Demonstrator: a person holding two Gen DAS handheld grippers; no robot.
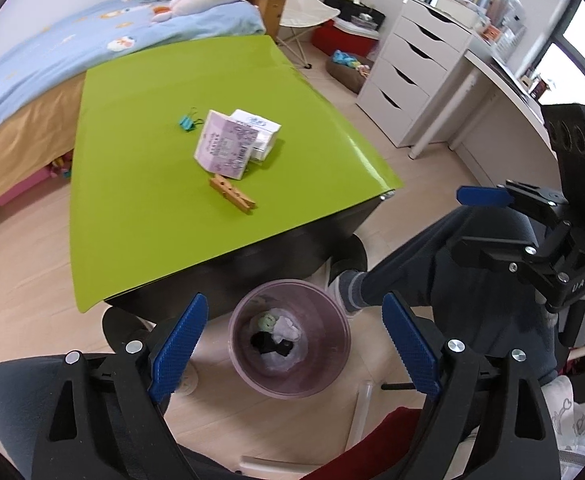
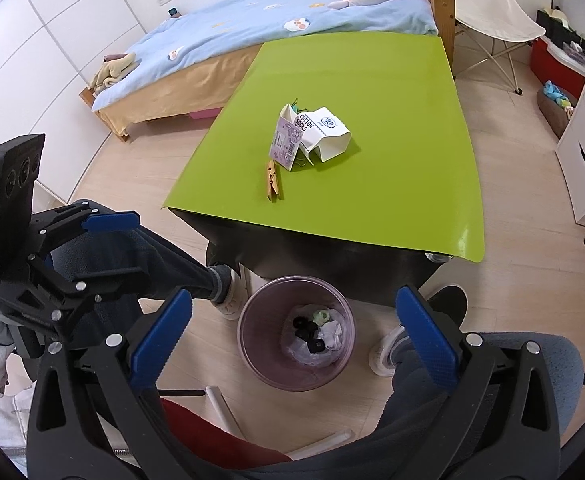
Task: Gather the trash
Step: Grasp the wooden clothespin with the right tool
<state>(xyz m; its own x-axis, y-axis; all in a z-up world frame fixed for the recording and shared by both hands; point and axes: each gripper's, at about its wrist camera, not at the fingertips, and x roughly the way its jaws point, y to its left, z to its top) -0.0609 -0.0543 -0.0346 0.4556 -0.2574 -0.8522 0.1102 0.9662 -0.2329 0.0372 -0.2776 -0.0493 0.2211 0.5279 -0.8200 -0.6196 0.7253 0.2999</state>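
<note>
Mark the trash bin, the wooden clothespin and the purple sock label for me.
trash bin [image 1: 334,320], left wrist view, on its far inner wall.
wooden clothespin [image 1: 233,197], left wrist view, mid-body.
purple sock label [image 2: 286,145], right wrist view, centre of its printed face.

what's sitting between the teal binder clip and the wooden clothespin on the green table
In the left wrist view, the purple-printed package, leaning on the white sock box, stands between the teal binder clip and the wooden clothespin.
</note>
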